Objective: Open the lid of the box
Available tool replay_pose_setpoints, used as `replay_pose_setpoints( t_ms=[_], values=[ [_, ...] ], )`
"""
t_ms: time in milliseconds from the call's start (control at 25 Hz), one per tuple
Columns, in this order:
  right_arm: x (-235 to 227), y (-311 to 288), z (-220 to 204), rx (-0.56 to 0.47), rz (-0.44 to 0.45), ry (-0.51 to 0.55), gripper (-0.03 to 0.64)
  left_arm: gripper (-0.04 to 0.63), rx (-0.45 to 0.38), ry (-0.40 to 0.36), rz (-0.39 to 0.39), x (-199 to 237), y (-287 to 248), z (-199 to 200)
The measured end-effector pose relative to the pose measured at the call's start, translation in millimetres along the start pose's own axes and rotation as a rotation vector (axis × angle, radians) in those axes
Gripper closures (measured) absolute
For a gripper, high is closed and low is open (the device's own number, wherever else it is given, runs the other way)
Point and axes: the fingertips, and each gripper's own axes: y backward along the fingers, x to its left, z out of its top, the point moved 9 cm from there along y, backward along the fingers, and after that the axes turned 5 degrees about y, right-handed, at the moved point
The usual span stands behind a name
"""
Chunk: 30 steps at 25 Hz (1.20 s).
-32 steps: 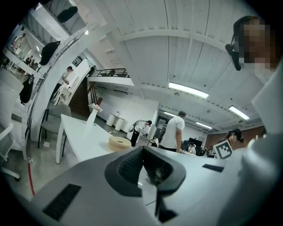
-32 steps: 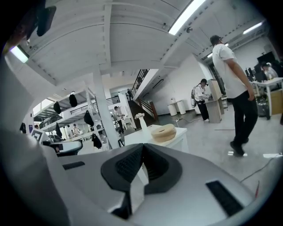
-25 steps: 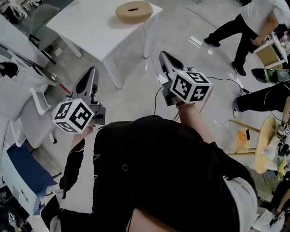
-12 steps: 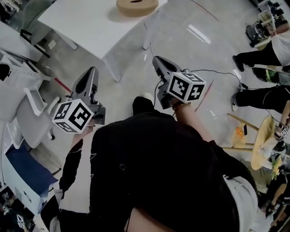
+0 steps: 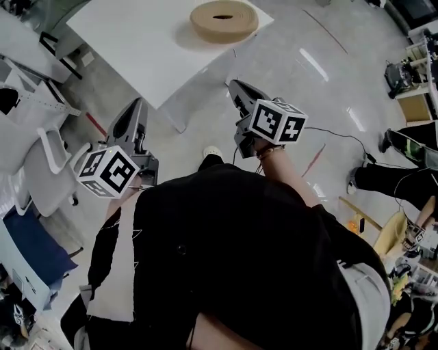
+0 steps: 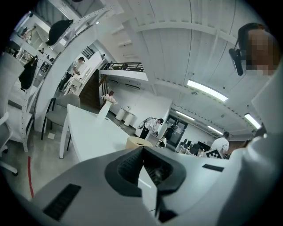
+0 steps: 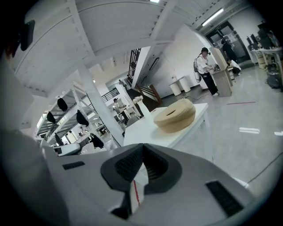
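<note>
The box is a round, flat, tan one with a dark slot in its lid. It lies at the far end of a white table, well ahead of both grippers. My left gripper is held in the air short of the table's near edge, jaws shut and empty. My right gripper hovers over the floor beside the table's corner, also shut with nothing in it. The right gripper view has the box on the table beyond the closed jaw tips. From the left gripper, only the box's top edge peeks out.
A white chair and a blue bin stand at the left. A black cable and a red line run over the glossy floor at the right, where people's legs and a wooden stool are. My dark-clothed body fills the lower frame.
The table and the tan box have come lower and closer in the head view, as I walk toward them. Both grippers stay shut and keep their places before me.
</note>
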Motion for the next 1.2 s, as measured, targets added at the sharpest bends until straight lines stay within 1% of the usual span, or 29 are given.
replay_pose_setpoints(
  t_ms=[360, 520, 680, 840, 960, 1040, 1120, 1200],
  values=[
    [-35.0, -66.2, 53.2, 0.009, 0.074, 0.073, 0.614, 0.586, -0.087, 0.016, 0.094, 16.1, -45.8, 16.3],
    [-51.2, -90.2, 73.1, 0.002, 0.084, 0.130, 0.614, 0.586, -0.116, 0.023, 0.123, 23.1, -61.2, 17.1],
    [-70.3, -108.4, 85.5, 0.038, 0.051, 0.251, 0.615, 0.586, -0.128, 0.046, 0.165, 34.0, -73.4, 7.1],
    [-87.5, -118.5, 96.7, 0.120, 0.005, 0.395, 0.614, 0.586, -0.119, 0.075, 0.206, 35.3, -78.4, -0.8],
    [-93.2, -131.3, 103.6, 0.178, -0.023, 0.477, 0.614, 0.586, -0.114, 0.082, 0.228, 41.7, -82.4, 1.0],
    [-91.0, -139.5, 104.2, 0.213, -0.015, 0.530, 0.602, 0.586, -0.109, 0.083, 0.242, 46.7, -83.5, 2.3],
    [-86.2, -146.6, 103.8, 0.237, 0.008, 0.594, 0.547, 0.586, -0.106, 0.084, 0.261, 50.4, -83.6, 2.7],
    [-81.7, -154.2, 104.1, 0.244, 0.028, 0.676, 0.540, 0.586, -0.108, 0.090, 0.283, 54.0, -84.1, 2.4]
  ],
)
